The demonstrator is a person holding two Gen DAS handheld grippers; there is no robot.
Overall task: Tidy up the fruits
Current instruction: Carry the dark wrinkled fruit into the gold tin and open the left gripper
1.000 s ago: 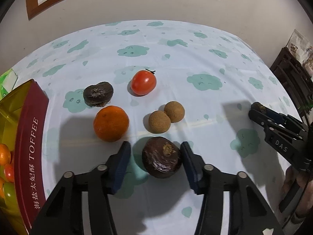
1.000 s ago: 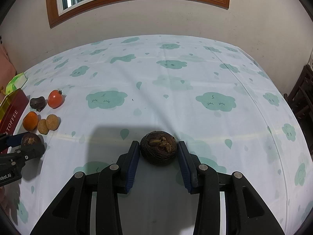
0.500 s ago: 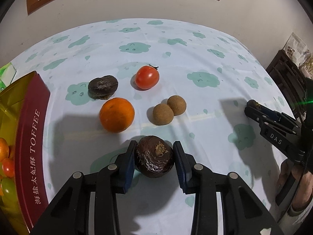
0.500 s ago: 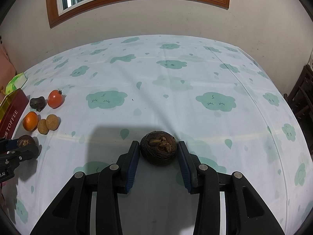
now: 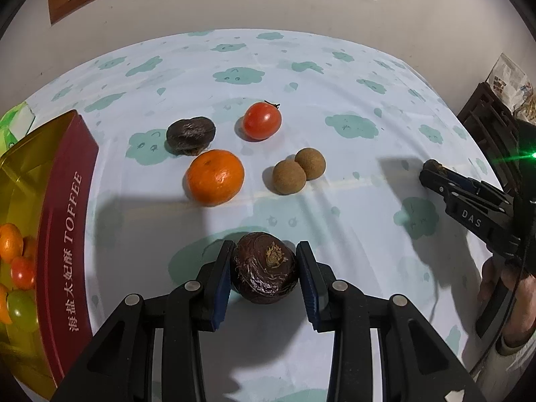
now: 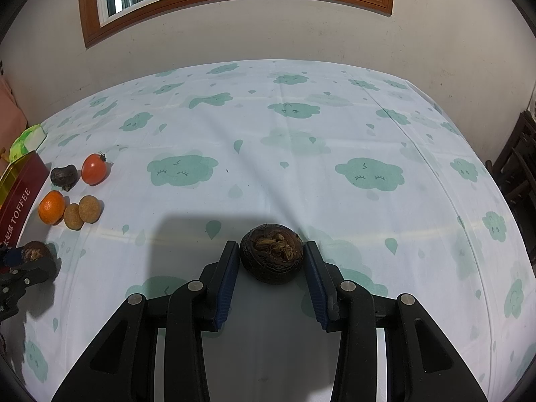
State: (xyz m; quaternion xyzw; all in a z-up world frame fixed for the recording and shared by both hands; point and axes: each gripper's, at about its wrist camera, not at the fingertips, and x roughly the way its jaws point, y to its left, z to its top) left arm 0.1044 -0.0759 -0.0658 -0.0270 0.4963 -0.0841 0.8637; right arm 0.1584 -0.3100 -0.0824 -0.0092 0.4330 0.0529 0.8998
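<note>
1. My left tool (image 5: 264,273): clamped on a dark wrinkled fruit (image 5: 264,268), low over the bench (image 5: 335,77).
2. My right tool (image 6: 271,263): clamped on a second dark fruit (image 6: 272,253).
3. Advice: lift straight, hold gently, clear the toffee tin (image 5: 63,217) wall.

The tablecloth (image 6: 301,174) is white with teal clouds. Near its left edge sit an orange mandarin (image 5: 215,177) and a red tomato (image 5: 262,121).

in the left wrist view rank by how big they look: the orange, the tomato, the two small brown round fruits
1. orange, clearly largest.
2. tomato, lying a little farther from the camera, so its true size may be closer.
3. two small brown round fruits, alike in size; no ranking between them.
</note>
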